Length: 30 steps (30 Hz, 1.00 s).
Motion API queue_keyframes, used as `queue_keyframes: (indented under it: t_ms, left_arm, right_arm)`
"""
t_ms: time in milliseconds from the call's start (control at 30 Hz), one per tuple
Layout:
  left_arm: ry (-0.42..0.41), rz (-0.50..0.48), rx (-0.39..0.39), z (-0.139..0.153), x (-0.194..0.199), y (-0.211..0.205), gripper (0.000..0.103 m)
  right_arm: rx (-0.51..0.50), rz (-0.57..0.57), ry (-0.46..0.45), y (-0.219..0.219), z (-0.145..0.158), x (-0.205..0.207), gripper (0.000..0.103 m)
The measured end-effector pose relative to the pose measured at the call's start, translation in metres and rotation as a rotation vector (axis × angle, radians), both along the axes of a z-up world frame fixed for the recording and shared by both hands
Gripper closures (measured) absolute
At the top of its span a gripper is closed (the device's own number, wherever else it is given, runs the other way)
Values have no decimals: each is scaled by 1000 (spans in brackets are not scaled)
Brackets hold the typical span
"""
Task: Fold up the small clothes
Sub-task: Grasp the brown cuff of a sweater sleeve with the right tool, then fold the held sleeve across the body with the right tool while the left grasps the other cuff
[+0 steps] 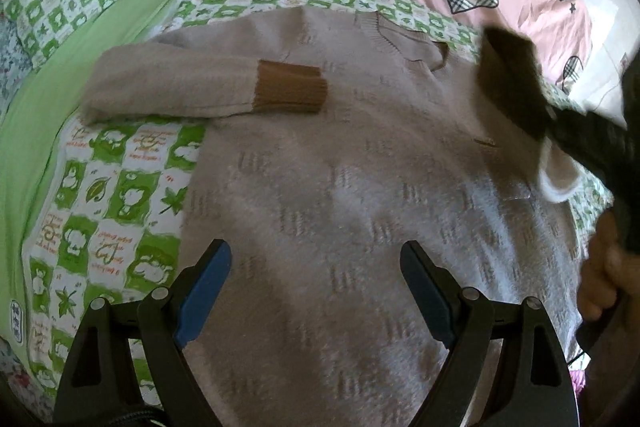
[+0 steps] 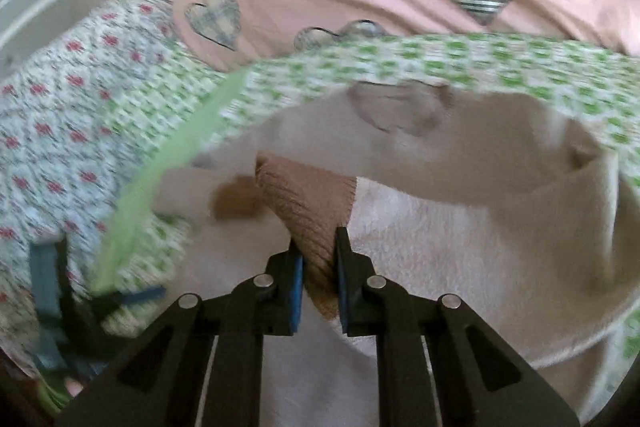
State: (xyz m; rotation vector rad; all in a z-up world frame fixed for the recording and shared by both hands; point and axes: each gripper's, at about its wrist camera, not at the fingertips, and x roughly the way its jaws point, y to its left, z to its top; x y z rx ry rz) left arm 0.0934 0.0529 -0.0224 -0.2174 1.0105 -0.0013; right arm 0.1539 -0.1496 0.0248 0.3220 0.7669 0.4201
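My right gripper (image 2: 318,279) pinches the beige knit sweater's (image 1: 340,187) brown ribbed cuff (image 2: 308,211) btwn its jaws, left gripper (image 1: 316,291) gapes empty above sweater.

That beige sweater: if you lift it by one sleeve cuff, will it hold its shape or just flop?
Probably flop: the sweater is soft knit, and the sleeve already sags behind the brown cuff pinched in the right gripper. It likely drags rather than slides, since its fuzzy surface should cling to the patterned sheet.
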Motion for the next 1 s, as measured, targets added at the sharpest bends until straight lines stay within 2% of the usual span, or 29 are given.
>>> queue_keyframes:
  t_ms: [167, 333, 433, 467, 500, 567, 667, 900, 1000]
  left_arm:
    - [-4, 29, -30, -1, -4, 15, 16]
    - [-12, 46, -58, -1, 2, 27, 16]
    - [-16, 44, -78, -2, 10, 31, 16]
    - [-15, 41, -84, -2, 16, 31, 16]
    - [-14, 37, -91, -3, 21, 30, 16]
    - [-8, 24, -109, -5, 33, 27, 16]
    - [-3, 5, -155, -9, 58, 25, 16]
    - [43, 16, -261, -32, 128, 27, 16]
    - [6, 36, -285, -35, 144, 31, 20]
  right_arm:
    - [84, 68, 45, 49, -14, 35, 89]
    - [109, 104, 110, 77, -41, 59, 89]
    - [105, 105, 164, 80, -56, 67, 82]
    - [107, 103, 177, 80, -58, 66, 73]
    - [114, 102, 181, 75, -60, 64, 57]
    - [120, 81, 162, 63, -57, 56, 43]
    - [131, 50, 137, 42, -51, 44, 42]
    - [145, -120, 132, -35, -37, 9, 42]
    - [153, -187, 131, -65, -33, -9, 42]
